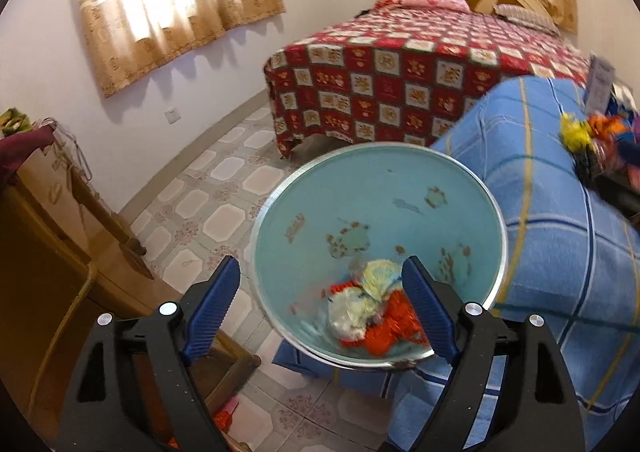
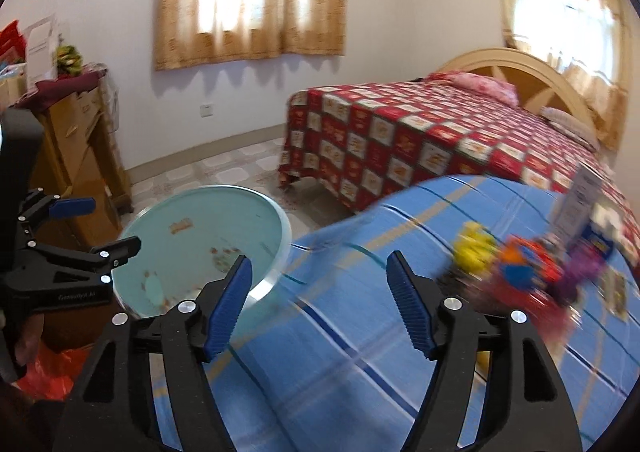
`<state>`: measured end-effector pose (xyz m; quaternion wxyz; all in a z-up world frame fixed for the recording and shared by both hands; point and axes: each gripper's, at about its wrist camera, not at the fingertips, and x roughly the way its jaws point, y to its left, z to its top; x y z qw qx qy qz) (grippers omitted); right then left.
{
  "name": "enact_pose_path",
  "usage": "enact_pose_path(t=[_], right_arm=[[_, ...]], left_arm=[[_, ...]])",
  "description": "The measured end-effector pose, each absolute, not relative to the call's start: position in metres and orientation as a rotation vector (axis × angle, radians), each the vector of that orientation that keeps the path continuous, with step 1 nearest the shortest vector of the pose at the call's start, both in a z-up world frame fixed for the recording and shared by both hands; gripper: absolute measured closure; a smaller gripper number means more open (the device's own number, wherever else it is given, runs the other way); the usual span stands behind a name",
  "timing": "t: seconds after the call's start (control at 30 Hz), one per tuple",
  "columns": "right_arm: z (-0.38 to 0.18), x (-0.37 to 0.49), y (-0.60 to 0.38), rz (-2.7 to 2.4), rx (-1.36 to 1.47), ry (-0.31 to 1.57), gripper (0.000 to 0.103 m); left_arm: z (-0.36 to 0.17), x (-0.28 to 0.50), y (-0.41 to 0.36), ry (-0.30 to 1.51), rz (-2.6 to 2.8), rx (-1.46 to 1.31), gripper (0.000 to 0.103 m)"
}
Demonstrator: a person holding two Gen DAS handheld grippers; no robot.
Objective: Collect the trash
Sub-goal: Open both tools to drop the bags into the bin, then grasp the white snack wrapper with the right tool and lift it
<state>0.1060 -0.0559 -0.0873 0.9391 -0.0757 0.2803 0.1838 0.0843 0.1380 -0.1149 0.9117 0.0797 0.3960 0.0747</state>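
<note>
Your left gripper [image 1: 320, 308] hangs open over the turquoise bin [image 1: 360, 188], nothing between its blue pads [image 1: 212, 304]; crumpled wrappers [image 1: 372, 304], orange and pale, lie at the bottom of the bin, directly under the gap and toward the right-hand pad. The gripper looks placed above the bin mouth so that anything let go falls inside, not onto the tiled floor [image 1: 224, 212] at its 9 o'clock.

Your right gripper [image 2: 318, 300] is likewise open and empty, poised over the blue checked blanket [image 2: 360, 352]. In its view the bin sits at about 10 o'clock, its rim against the blanket's edge, and the left gripper shows at 9 o'clock beside it. The bin seems kept tight to the blanket to keep each carry short.

The trash not yet collected, a blurred heap of wrappers [image 2: 520, 272] in yellow, orange, red and purple, lies on the blanket at about 2 o'clock from your right gripper, near but not touching. A white card [image 2: 576, 200] stands just behind the heap. The red patterned bed [image 2: 400, 132] fills the background at 12 o'clock.
</note>
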Motion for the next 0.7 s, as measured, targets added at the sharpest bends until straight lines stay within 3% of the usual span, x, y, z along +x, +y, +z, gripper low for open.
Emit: enact_pose_path(t=[0.33,0.7], right_arm=[[-0.094,0.072,-0.176,0.103,-0.024,0.579,0.03],[-0.111,0.103,-0.252,-0.158,0.067,0.669,0.03]], left_arm=[[-0.129,0.084,0.085,0.837,0.064,0.232,0.021],[-0.13,0.112,0.048,0.801,0.102,0.258,0.021]])
